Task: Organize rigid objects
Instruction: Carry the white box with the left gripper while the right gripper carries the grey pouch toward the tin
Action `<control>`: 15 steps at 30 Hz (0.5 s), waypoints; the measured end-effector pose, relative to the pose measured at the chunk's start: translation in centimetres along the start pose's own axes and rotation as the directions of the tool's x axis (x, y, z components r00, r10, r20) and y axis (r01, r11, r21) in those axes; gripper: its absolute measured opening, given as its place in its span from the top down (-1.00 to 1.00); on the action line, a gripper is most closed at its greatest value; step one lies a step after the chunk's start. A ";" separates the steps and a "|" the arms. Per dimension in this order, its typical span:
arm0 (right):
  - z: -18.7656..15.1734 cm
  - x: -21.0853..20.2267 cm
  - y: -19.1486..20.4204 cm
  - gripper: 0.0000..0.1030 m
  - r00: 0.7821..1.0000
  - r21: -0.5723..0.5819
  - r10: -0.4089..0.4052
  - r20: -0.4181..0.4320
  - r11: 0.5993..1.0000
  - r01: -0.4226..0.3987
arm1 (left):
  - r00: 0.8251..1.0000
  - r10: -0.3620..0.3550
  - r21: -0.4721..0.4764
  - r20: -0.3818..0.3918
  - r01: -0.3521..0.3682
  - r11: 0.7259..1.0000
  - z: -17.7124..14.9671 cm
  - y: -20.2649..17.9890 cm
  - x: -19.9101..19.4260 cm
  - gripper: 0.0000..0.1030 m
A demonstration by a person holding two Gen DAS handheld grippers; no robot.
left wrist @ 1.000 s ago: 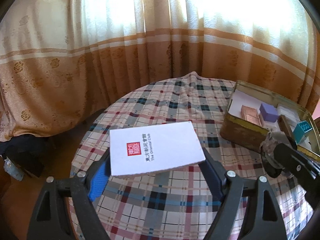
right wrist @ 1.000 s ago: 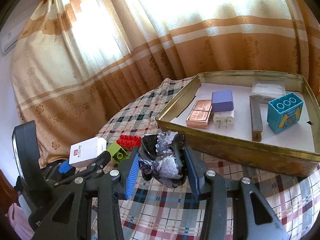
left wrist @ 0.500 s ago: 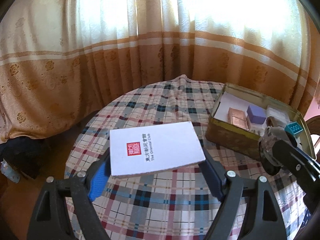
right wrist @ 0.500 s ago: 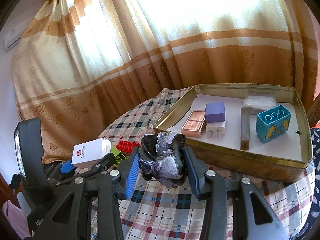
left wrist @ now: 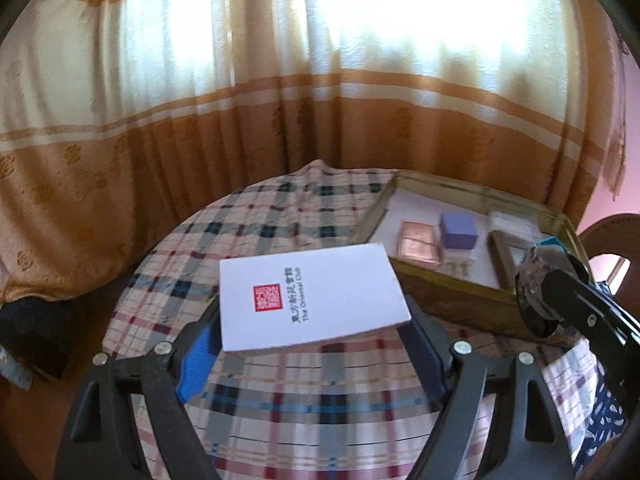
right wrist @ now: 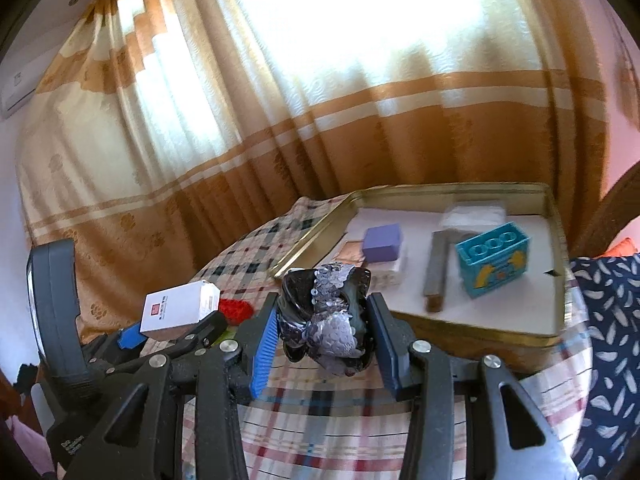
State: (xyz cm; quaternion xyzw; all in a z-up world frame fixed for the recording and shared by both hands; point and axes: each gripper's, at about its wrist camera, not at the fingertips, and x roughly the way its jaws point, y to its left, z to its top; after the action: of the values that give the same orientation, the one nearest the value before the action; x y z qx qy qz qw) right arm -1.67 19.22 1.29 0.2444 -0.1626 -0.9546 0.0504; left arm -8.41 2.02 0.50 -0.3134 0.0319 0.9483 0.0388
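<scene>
My left gripper (left wrist: 314,350) is shut on a white box with a red seal (left wrist: 308,295) and holds it above the plaid table, left of the gold tin (left wrist: 452,292). The box also shows in the right wrist view (right wrist: 180,309). My right gripper (right wrist: 326,344) is shut on a black sequined hair claw (right wrist: 326,316), held above the table just before the tin's near wall (right wrist: 472,330). Inside the tin lie a purple block (right wrist: 382,243), a copper block (left wrist: 418,244), a grey bar (right wrist: 437,274) and a teal brick (right wrist: 494,258).
A red brick (right wrist: 236,309) lies on the plaid cloth (left wrist: 296,404) behind my left gripper in the right wrist view. Curtains (left wrist: 280,100) hang behind the round table. A dark blue patterned fabric (right wrist: 608,340) lies to the right of the tin.
Both grippers have risen and moved toward the tin with their loads. The tin now sits closer to the centre in both views, and the green brick is hidden.
</scene>
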 end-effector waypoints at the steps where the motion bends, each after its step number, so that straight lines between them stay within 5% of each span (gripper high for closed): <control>1: 0.1 -0.3 -0.4 0.10 1.000 0.003 -0.009 0.006 1.000 0.009 | 1.000 -0.008 0.006 0.002 0.008 1.000 0.1 -0.4 -0.1 -0.61; 15: 4.0 -2.0 -6.0 0.10 0.989 0.060 -0.113 0.096 0.992 0.107 | 0.993 -0.114 0.078 0.038 0.111 0.991 2.8 -5.4 0.1 -0.61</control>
State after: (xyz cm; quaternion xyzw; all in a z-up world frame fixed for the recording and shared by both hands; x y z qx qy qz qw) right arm -1.91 26.42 3.48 0.2065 -0.1771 -0.9621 -0.0172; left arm -9.66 7.65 2.45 -0.2926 0.0495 0.9492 0.1048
